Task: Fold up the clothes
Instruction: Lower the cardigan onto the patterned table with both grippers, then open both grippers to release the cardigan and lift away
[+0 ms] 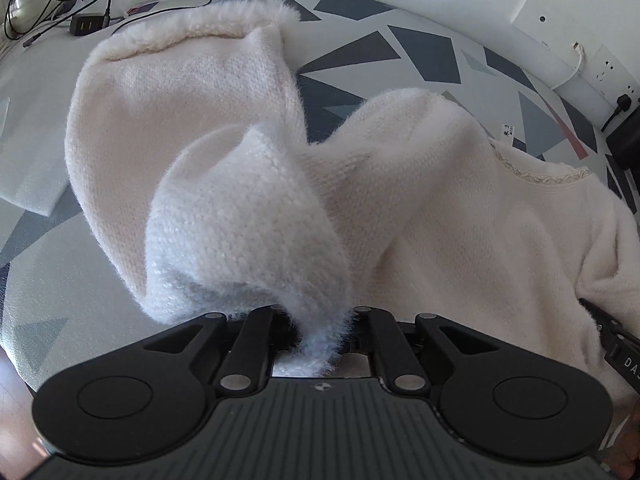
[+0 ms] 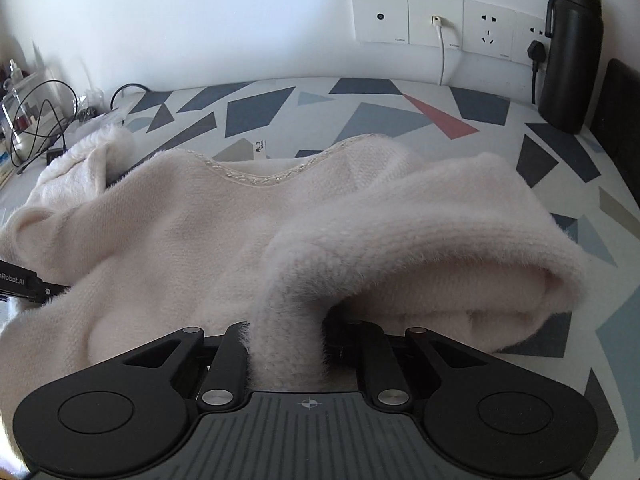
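A fluffy cream sweater (image 1: pixel 460 216) lies on a table with a grey, white and red geometric cloth (image 1: pixel 360 52). Its trimmed neckline (image 2: pixel 256 178) faces the wall. My left gripper (image 1: pixel 320 320) is shut on a fold of the sweater's left sleeve (image 1: pixel 240 216), lifted and bent over. My right gripper (image 2: pixel 286 332) is shut on a fold of the right sleeve (image 2: pixel 420 236), which arches up from the table. The fingertips of both are hidden in the fabric. The other gripper's body shows at each view's edge (image 1: pixel 616 344) (image 2: pixel 24 280).
A black flask (image 2: pixel 570 52) stands at the back right by wall sockets (image 2: pixel 460 24) with plugged cables. Tangled black cables and a charger (image 1: pixel 86 24) lie at the far left, by a white foam sheet (image 1: pixel 32 152). A small paper tag (image 2: pixel 261 148) lies behind the neckline.
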`<state>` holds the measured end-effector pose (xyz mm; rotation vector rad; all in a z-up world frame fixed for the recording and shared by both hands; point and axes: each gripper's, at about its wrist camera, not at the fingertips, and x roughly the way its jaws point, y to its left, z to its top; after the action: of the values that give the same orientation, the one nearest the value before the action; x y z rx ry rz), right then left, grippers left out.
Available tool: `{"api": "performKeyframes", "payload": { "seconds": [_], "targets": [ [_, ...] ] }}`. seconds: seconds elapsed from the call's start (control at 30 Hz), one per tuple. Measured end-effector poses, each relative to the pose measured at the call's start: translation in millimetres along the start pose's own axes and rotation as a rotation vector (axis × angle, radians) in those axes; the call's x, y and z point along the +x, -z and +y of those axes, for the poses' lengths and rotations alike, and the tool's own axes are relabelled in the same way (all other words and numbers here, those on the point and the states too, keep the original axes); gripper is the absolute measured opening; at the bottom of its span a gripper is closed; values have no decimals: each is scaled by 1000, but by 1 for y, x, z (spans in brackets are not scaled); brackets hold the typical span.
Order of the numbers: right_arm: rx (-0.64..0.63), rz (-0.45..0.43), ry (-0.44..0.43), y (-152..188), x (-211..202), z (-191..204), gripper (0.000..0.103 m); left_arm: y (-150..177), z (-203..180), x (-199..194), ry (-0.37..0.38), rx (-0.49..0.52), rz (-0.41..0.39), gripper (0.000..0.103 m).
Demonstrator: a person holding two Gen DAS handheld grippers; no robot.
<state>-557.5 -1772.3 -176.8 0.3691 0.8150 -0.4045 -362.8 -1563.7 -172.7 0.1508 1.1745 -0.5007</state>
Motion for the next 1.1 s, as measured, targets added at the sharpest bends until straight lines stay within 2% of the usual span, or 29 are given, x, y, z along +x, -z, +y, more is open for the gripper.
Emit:
{"api": "performKeyframes", "payload": {
  "seconds": [0.13,0.17,0.27,0.33,0.37,0.4,0.43,0.5,0.6,0.73,0.87,1.0,1.1],
  "targets": [
    [24,8,-5,-1,-4,-4,12,-4,-7,3,-35,13,13,13],
    [22,10,-3,-1,-5,-3,16,-3,-8,3,-42,18,9,16],
    [18,-3,9,-3,-14,0,33,0,-11,4,-41,24,-8,25],
    [15,-6,13,-4,-20,2,48,0,-13,4,-22,28,-11,35],
    [10,-8,13,-6,-24,3,60,1,-14,5,-19,33,-12,42],
    [2,-15,19,-8,-28,6,67,1,-17,6,-23,41,-10,51],
    [-6,-22,26,-10,-32,8,70,1,-20,7,-27,50,-8,56],
    [-22,-39,54,-14,-41,11,88,3,-23,9,-55,61,-14,70],
    [-27,-72,77,-22,-58,12,100,6,-24,11,-71,63,-32,77],
    [24,-82,69,-34,-73,6,102,5,-23,12,-76,61,-31,82],
    [63,-130,61,-64,-92,8,102,-6,-20,9,-70,32,13,85],
    [44,-235,51,-109,-103,24,102,-29,-16,-14,26,-9,-16,85],
    [63,-292,61,-139,-104,30,102,-46,-10,-35,106,-33,-67,86]
  ]
}}
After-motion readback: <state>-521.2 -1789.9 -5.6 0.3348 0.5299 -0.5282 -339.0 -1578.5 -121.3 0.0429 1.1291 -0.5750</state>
